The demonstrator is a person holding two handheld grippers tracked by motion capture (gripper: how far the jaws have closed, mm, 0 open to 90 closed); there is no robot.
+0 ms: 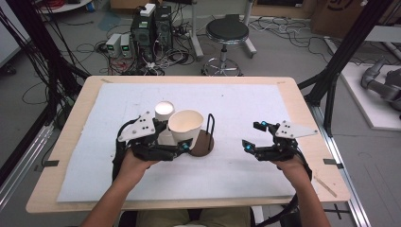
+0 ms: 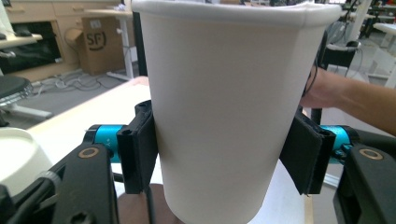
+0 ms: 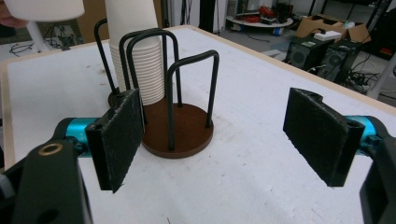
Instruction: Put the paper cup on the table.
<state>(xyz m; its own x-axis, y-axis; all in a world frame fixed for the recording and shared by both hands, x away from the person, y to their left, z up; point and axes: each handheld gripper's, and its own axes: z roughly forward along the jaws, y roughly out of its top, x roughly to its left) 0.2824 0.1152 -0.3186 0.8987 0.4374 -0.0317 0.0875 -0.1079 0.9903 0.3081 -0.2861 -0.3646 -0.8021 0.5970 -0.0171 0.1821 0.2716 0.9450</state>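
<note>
Left gripper [image 1: 185,147]: clamped on a white paper cup [image 1: 186,126], 1 black pad on each side of it; in the left gripper view the cup [image 2: 229,107] stands upright with its rim at the top.
Cup position: held up just above the brown round base of the cup rack [image 1: 204,142], near the middle of the table.
Right gripper [image 1: 251,136]: jaws spread wide, nothing between them, sitting off to the right, well apart from the rack.
Cup rack: dark wire hoops on a brown disc [image 3: 180,128], seen from the right gripper view.
Cup stack [image 3: 135,60]: nested white cups standing upright inside the hoops; looks like a tall stack, but the top is cut off so can't say how many.
Table [image 1: 71,123]: wooden edge, white sheet on top.
</note>
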